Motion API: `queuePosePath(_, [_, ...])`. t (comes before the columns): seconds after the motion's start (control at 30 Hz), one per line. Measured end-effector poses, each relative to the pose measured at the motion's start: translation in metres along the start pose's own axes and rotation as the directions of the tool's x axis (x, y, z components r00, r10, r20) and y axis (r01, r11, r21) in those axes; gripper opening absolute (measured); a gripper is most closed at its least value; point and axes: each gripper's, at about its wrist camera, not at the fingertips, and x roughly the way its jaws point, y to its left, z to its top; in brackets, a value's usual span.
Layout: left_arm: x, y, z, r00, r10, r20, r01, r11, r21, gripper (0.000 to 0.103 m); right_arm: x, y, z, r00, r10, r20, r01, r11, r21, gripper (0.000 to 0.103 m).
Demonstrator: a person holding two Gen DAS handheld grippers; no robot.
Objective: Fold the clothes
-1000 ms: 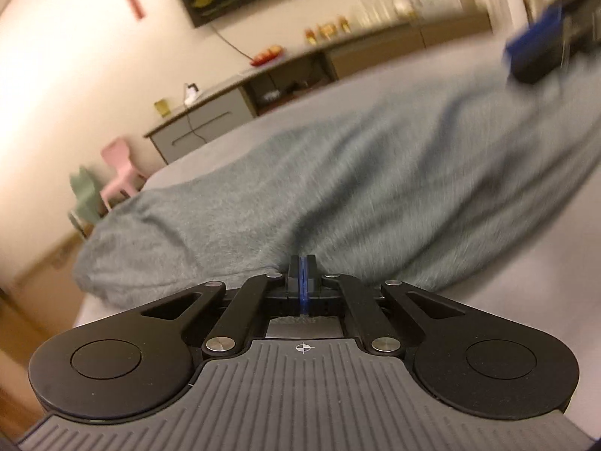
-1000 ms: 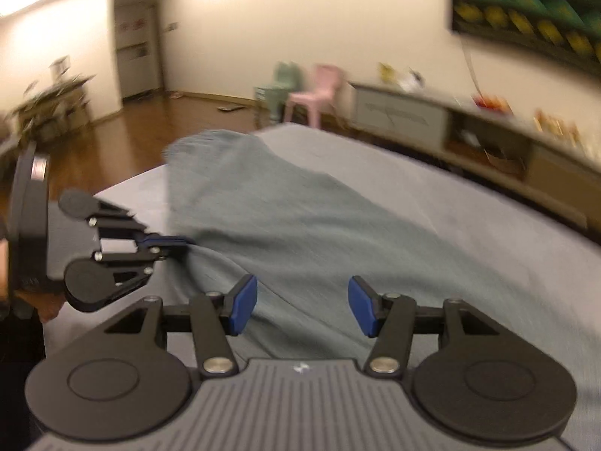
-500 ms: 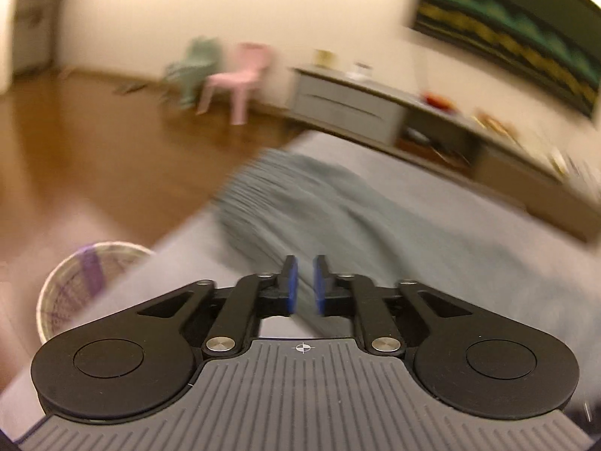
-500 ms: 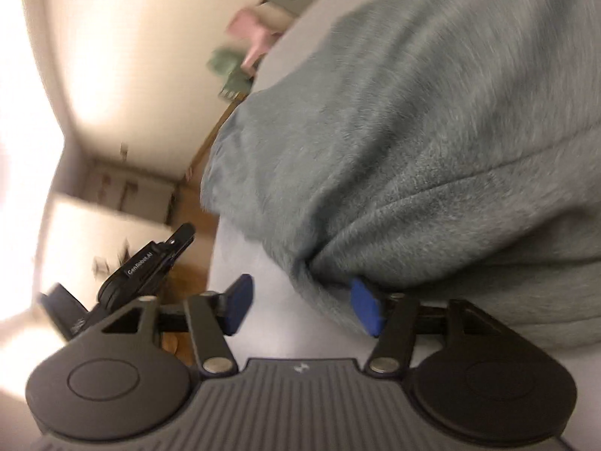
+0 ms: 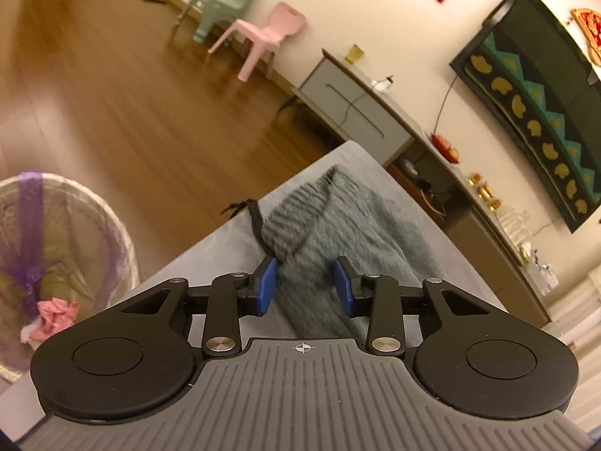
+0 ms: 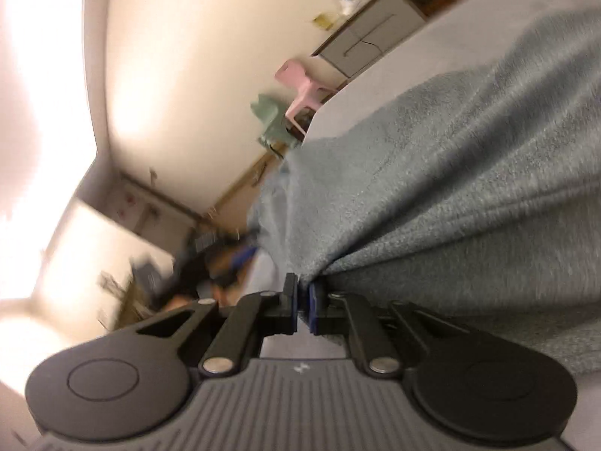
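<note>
A fuzzy grey-green garment (image 5: 349, 221) lies stretched along a grey padded surface (image 5: 225, 248), its ribbed end toward the far corner. My left gripper (image 5: 305, 285) hovers over the near part of it. Its jaws are opening, with the blue pads (image 5: 266, 285) standing either side of the cloth and not pressing on it. In the right wrist view the same garment (image 6: 469, 188) fills the right half, and my right gripper (image 6: 303, 295) is shut on a bunched fold of its edge. The left gripper (image 6: 225, 259) shows there only as a dark blur.
A wicker basket (image 5: 56, 255) with a purple liner stands on the wood floor to the left of the surface. A pink chair (image 5: 270, 34), a green chair (image 5: 221, 3) and a low cabinet (image 5: 357, 112) line the far wall.
My left gripper has swung toward the garment's ribbed end, rolled, and gone from shut to partly open. My right gripper has tilted over and shut on the garment's edge.
</note>
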Motion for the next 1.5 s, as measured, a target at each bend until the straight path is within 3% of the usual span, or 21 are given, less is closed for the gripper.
queuePosePath(0.2, [-0.004,0.0,0.01,1.0,-0.006,-0.003,0.006,0.999,0.051,0.037,-0.014,-0.009,-0.037,0.99,-0.12,-0.069,0.113,0.988,-0.106,0.005])
queuePosePath(0.33, [-0.016,-0.008,0.01,1.0,0.006,0.027,-0.01,0.988,0.155,0.037,-0.024,-0.013,-0.04,0.989,-0.118,-0.086,0.111,0.99,-0.082,0.006])
queuePosePath(0.5, [-0.01,-0.02,-0.002,1.0,-0.003,-0.024,0.009,0.97,0.243,0.038,-0.023,-0.005,-0.05,0.975,-0.129,-0.178,0.109,0.987,-0.119,0.016])
queuePosePath(0.53, [-0.009,-0.024,-0.005,1.0,0.002,-0.029,0.006,0.963,0.269,0.037,-0.025,-0.003,-0.053,0.972,-0.141,-0.186,0.116,0.983,-0.14,0.016])
queuePosePath(0.63, [-0.011,-0.034,-0.009,1.0,0.012,-0.024,-0.004,0.941,0.338,0.02,-0.027,0.006,-0.048,0.97,-0.147,-0.194,0.115,0.979,-0.168,0.014])
queuePosePath(0.67, [-0.012,-0.036,-0.01,1.0,0.007,-0.024,0.002,0.938,0.348,0.014,-0.032,0.005,-0.048,0.972,-0.141,-0.19,0.109,0.98,-0.169,0.014])
queuePosePath(0.77, [-0.013,-0.036,-0.01,0.999,-0.011,-0.036,0.024,0.931,0.363,0.01,-0.038,0.011,-0.043,0.977,-0.124,-0.175,0.092,0.979,-0.183,0.018])
queuePosePath(0.9, [-0.018,-0.033,-0.008,0.999,-0.019,-0.042,0.034,0.927,0.375,0.001,-0.048,0.028,-0.026,0.975,-0.189,-0.12,0.145,0.942,-0.304,0.022])
queuePosePath(1.07, [-0.037,-0.033,-0.006,1.0,-0.014,-0.017,0.019,0.925,0.38,0.0,-0.076,0.042,0.018,0.981,-0.195,-0.01,0.176,0.906,-0.384,0.021])
queuePosePath(1.1, [-0.041,-0.035,-0.006,1.0,-0.013,-0.015,0.018,0.923,0.385,0.0,-0.068,0.046,0.029,0.976,-0.217,0.021,0.208,0.897,-0.391,0.023])
queuePosePath(1.13, [-0.042,-0.037,-0.008,1.0,-0.009,-0.017,0.015,0.919,0.394,0.0,-0.059,0.043,0.044,0.961,-0.272,0.057,0.271,0.873,-0.404,0.032])
queuePosePath(1.2, [-0.044,-0.04,-0.01,1.0,0.003,-0.021,0.006,0.911,0.413,0.0,-0.041,0.035,0.074,0.917,-0.376,0.131,0.395,0.816,-0.423,0.038])
queuePosePath(1.3, [-0.04,-0.043,-0.013,0.999,0.033,-0.018,-0.022,0.901,0.433,0.0,0.02,0.019,0.112,0.882,-0.457,0.114,0.447,0.739,-0.505,0.053])
queuePosePath(1.4, [-0.04,-0.041,-0.012,0.999,0.034,0.0,-0.031,0.9,0.435,0.0,0.062,0.005,0.12,0.853,-0.509,0.116,0.463,0.633,-0.62,0.066])
queuePosePath(1.43, [-0.041,-0.04,-0.011,1.0,0.029,0.011,-0.031,0.901,0.432,0.0,0.074,0.001,0.122,0.84,-0.529,0.12,0.47,0.598,-0.649,0.066])
queuePosePath(1.47, [-0.042,-0.039,-0.011,0.999,0.02,0.024,-0.029,0.901,0.432,0.0,0.085,-0.004,0.123,0.832,-0.548,0.084,0.458,0.595,-0.66,0.055])
queuePosePath(1.5, [-0.043,-0.039,-0.01,0.999,0.013,0.038,-0.028,0.901,0.434,0.0,0.095,-0.009,0.124,0.823,-0.566,0.047,0.446,0.593,-0.67,0.035])
